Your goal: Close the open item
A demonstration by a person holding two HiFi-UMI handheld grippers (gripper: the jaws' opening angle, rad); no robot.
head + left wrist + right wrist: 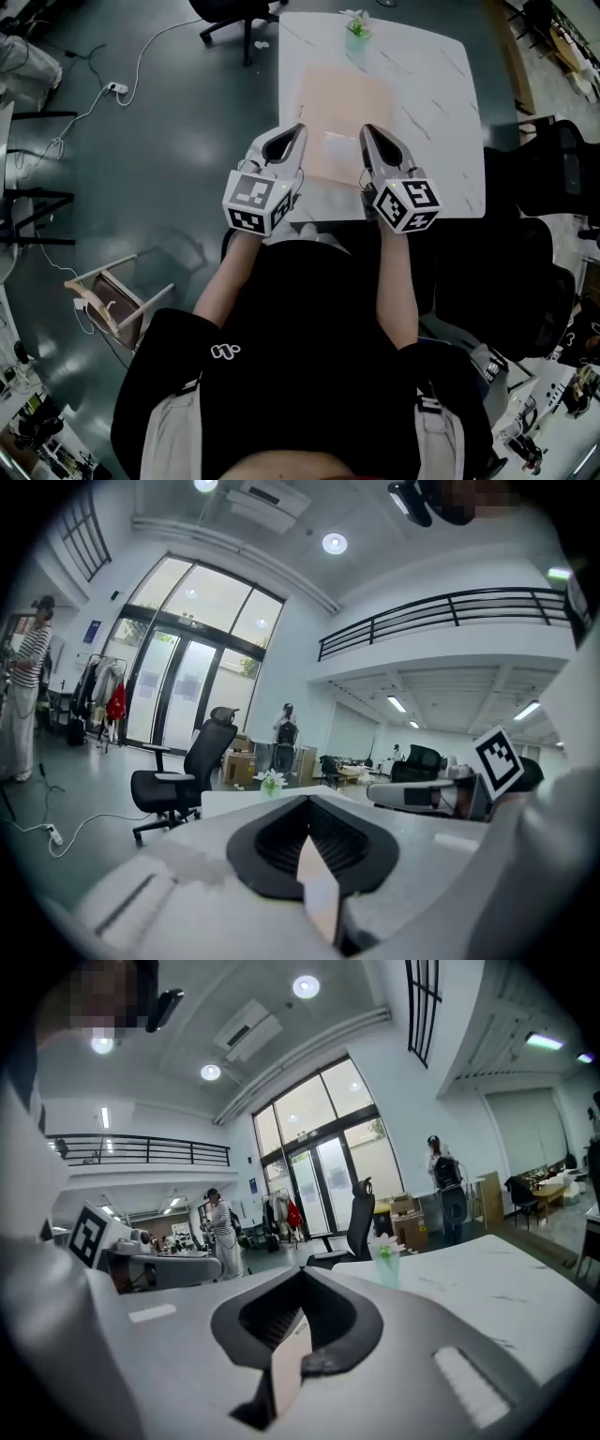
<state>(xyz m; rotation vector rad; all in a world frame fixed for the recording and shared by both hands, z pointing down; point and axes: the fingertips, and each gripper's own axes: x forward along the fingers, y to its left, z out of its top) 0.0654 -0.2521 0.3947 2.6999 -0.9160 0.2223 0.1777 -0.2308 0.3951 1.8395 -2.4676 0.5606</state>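
both claws are closed. the left claw [298,129] and the right claw [367,129] each pinch a thin peach edge, which shows edge-on between the jaws in both gripper views. the peach item [342,103] spans exactly the gap between your 2 claws and stretches away from you, with its long axis running near to far over the worktop [431,112]. neither hand is nearer, because each holds 1 side at the near end. from above i cannot tell whether the far part rests on the worktop or hangs clear of it.

i judge the closing move to be a fold away from you, toward the far end, so keep both claws level with each other or the item will skew.

the small vase [356,26] stands at the far edge, in line with the item, so stop short of it. the worktop's left edge runs just beside the item, while the right side offers bare room.
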